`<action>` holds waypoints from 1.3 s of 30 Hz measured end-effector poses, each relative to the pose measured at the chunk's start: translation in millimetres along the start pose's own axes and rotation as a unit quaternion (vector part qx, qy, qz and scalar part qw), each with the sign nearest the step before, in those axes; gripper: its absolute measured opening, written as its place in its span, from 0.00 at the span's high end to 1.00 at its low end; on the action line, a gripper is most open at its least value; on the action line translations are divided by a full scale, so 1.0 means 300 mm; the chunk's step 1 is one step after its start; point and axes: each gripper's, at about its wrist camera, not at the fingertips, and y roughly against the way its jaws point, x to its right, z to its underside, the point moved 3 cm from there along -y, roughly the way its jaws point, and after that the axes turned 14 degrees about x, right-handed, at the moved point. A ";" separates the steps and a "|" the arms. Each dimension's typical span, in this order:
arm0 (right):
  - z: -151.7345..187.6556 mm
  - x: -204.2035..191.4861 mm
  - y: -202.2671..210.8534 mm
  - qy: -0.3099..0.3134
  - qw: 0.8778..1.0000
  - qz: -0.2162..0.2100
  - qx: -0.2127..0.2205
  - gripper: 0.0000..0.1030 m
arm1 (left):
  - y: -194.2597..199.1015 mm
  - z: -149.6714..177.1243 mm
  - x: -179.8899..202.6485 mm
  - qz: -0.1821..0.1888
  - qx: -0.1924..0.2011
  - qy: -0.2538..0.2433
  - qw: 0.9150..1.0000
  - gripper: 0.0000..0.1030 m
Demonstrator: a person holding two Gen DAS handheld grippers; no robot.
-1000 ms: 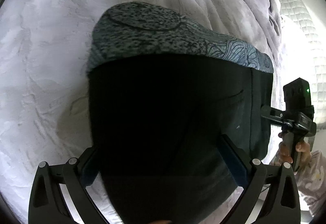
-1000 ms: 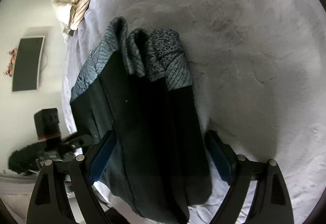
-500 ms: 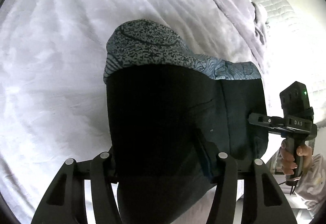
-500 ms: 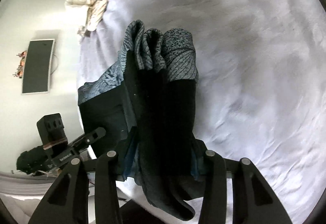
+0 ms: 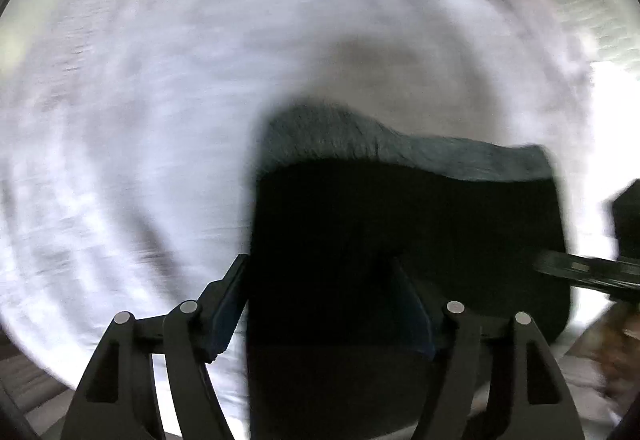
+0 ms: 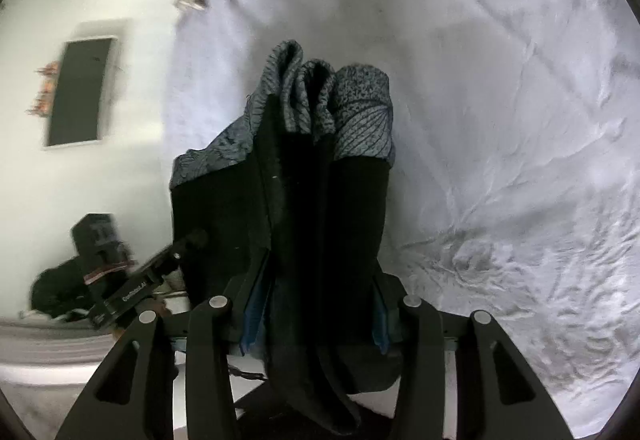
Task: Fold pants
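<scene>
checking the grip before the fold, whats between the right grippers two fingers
In the right wrist view, the bunched dark pants fill the gap of the right gripper; its jaws are opening slightly, pads still against the cloth. Nothing else sits there.

White lettering runs along the black finger of the left gripper [image 6: 138, 290] in the right wrist view, too small and blurred to read. Nothing else carries legible text.
</scene>
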 end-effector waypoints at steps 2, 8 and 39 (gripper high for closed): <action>0.021 0.016 -0.057 -0.001 0.998 0.063 -0.014 0.43 | -0.038 0.027 -0.070 -0.018 -0.021 0.029 0.999 0.27; 0.030 0.005 0.011 0.040 0.987 0.152 0.016 0.42 | 0.063 -0.007 -0.120 0.012 0.018 0.056 0.998 0.27; 0.142 -0.306 0.054 0.117 0.968 0.217 0.055 0.23 | 0.208 0.069 0.154 -0.030 -0.009 -0.063 0.997 0.13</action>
